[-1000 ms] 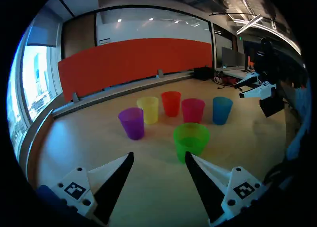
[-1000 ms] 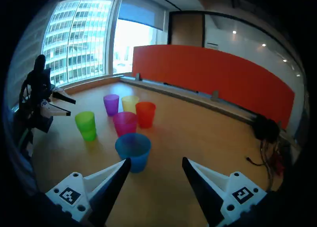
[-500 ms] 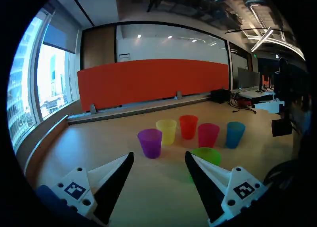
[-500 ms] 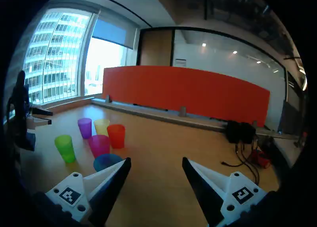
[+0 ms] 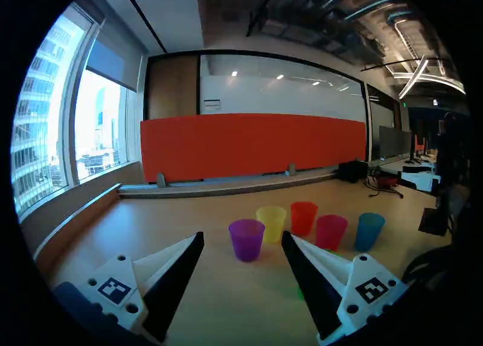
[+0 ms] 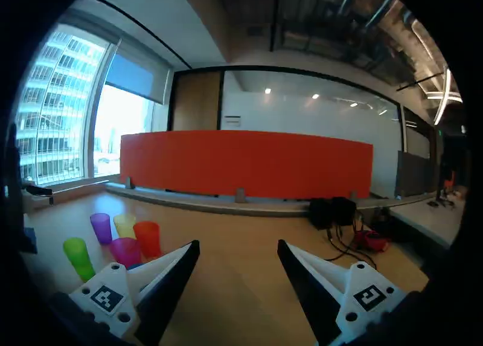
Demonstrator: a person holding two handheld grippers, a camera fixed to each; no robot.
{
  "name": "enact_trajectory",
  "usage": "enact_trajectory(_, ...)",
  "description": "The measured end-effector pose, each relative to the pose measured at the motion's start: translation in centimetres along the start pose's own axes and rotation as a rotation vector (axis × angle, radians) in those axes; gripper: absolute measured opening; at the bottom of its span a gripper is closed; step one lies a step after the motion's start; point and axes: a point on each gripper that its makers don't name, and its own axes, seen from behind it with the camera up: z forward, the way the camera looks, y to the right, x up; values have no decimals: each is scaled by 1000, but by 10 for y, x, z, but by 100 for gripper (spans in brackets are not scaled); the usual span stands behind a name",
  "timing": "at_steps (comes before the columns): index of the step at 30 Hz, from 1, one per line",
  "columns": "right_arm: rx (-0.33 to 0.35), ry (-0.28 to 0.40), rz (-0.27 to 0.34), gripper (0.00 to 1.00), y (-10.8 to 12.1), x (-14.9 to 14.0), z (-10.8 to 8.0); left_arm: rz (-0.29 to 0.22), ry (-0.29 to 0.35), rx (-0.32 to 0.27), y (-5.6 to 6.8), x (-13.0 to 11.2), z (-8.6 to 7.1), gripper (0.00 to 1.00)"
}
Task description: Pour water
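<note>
Both grippers are white plastic wedges tapering to black-faced points, each with a square marker, and both stand apart with nothing between them. The left gripper [image 5: 241, 234] hangs over a smooth, glossy wooden surface [image 5: 235, 301], with the purple cup [image 5: 246, 239] just beyond its tips. Past it run the yellow cup [image 5: 271, 222], red cup [image 5: 303, 217], pink cup [image 5: 331, 231] and blue cup [image 5: 369, 230], all translucent tapered plastic. A green smear behind one finger may be the green cup [image 5: 299, 294]. The right gripper [image 6: 238, 243] points past the cluster, which sits well off to one side. A matte orange panel [image 5: 253, 144] stands farthest. Since a second ago both views have tipped upward and the cups have sunk lower.
</note>
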Motion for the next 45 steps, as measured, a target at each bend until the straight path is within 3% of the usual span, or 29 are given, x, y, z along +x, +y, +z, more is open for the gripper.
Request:
enact_trajectory(9, -117, 70, 56, 100, 18, 19, -14, -24, 68, 57, -11, 16, 1, 96)
enact_trajectory(15, -168, 98, 33, 100, 29, 26, -21, -12, 99, 104, -18, 24, 3, 96)
enact_trajectory(24, -187, 88, 24, 100, 30, 16, -25, -1, 148, 151, -25, 31, 3, 96)
enact_trajectory(36, -195, 85, 14, 100, 34, 19, -30, 11, 149, 190, -27, 7, 7, 95)
enact_trajectory(45, -182, 76, 9, 100, 24, 26, -30, 22, 153, 217, -33, -2, 5, 96)
